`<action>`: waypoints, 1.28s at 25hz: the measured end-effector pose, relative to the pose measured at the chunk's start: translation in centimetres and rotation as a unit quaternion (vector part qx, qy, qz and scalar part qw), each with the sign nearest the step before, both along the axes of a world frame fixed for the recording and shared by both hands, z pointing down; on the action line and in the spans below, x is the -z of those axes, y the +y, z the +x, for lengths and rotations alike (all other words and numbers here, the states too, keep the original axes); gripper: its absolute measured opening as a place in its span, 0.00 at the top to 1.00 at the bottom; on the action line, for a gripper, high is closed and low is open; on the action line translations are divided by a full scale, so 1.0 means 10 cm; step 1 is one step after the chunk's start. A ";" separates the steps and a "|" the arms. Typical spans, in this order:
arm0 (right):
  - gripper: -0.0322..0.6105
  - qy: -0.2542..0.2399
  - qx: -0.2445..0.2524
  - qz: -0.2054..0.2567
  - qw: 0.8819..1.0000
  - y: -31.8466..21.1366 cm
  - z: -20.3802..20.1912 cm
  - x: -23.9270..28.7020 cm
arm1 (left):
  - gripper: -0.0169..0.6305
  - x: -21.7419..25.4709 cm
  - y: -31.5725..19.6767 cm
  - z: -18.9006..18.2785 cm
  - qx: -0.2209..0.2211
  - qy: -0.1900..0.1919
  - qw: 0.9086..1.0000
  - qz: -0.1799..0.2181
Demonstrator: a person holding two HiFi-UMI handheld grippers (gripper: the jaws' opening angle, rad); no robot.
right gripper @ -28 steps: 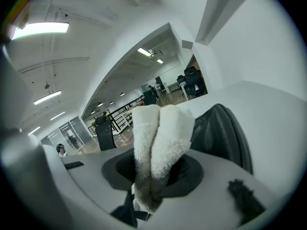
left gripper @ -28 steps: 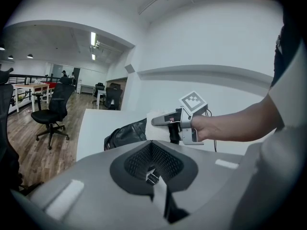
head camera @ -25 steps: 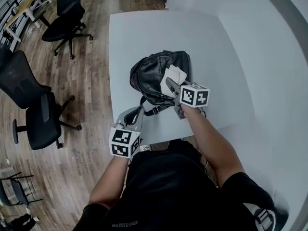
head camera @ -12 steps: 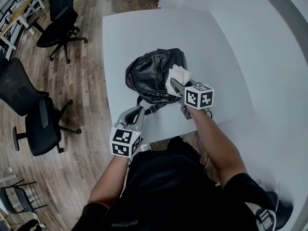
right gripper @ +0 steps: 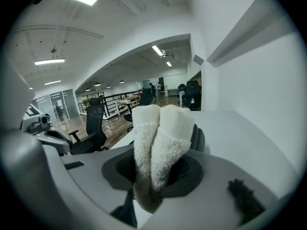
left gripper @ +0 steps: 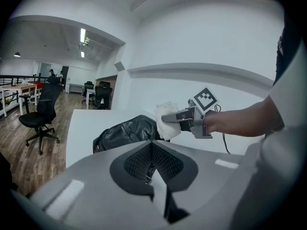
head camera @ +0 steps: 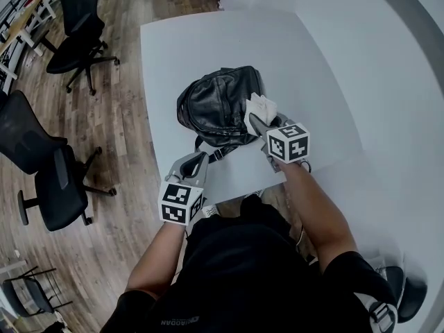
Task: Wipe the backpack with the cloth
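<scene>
A black leather backpack [head camera: 216, 106] [left gripper: 125, 131] lies on the white table [head camera: 208, 40]. A folded white cloth [head camera: 259, 108] [right gripper: 158, 138] is held in my right gripper [head camera: 254, 121], which is shut on it. The cloth presses against the backpack's right edge. In the left gripper view the cloth [left gripper: 165, 120] and right gripper [left gripper: 178, 115] show beyond the bag. My left gripper [head camera: 199, 159] is shut at the table's near edge, beside the backpack's strap [head camera: 210, 154]. Whether it pinches the strap is hidden. A dark strip of the backpack [right gripper: 198, 137] shows behind the cloth in the right gripper view.
Black office chairs [head camera: 78, 30] [head camera: 43, 161] stand on the wood floor [head camera: 118, 137] left of the table. A white wall [head camera: 388, 82] runs along the table's right side. The table's near edge [head camera: 229, 193] is just in front of the person.
The right gripper has slid the cloth from the backpack's upper face out to its right edge. The left gripper has stayed by the strap, shut.
</scene>
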State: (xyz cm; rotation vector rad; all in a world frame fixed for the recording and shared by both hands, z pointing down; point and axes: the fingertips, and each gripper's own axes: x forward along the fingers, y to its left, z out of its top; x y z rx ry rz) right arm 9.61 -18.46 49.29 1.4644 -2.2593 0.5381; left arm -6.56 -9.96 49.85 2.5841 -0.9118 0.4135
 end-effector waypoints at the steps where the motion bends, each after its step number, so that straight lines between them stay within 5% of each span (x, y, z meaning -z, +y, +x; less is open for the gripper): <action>1: 0.78 0.005 -0.001 0.002 1.000 0.02 0.01 0.01 | 0.97 0.00 0.00 0.00 -0.001 0.001 1.000 -0.001; 20: 0.78 0.037 -0.002 0.042 0.998 0.19 0.25 0.26 | 0.97 0.08 0.18 0.14 0.014 -0.004 1.000 0.007; 32: 0.78 -0.025 -0.004 0.063 0.998 0.64 0.52 0.46 | 0.97 0.14 0.58 0.48 0.025 -0.031 0.999 0.024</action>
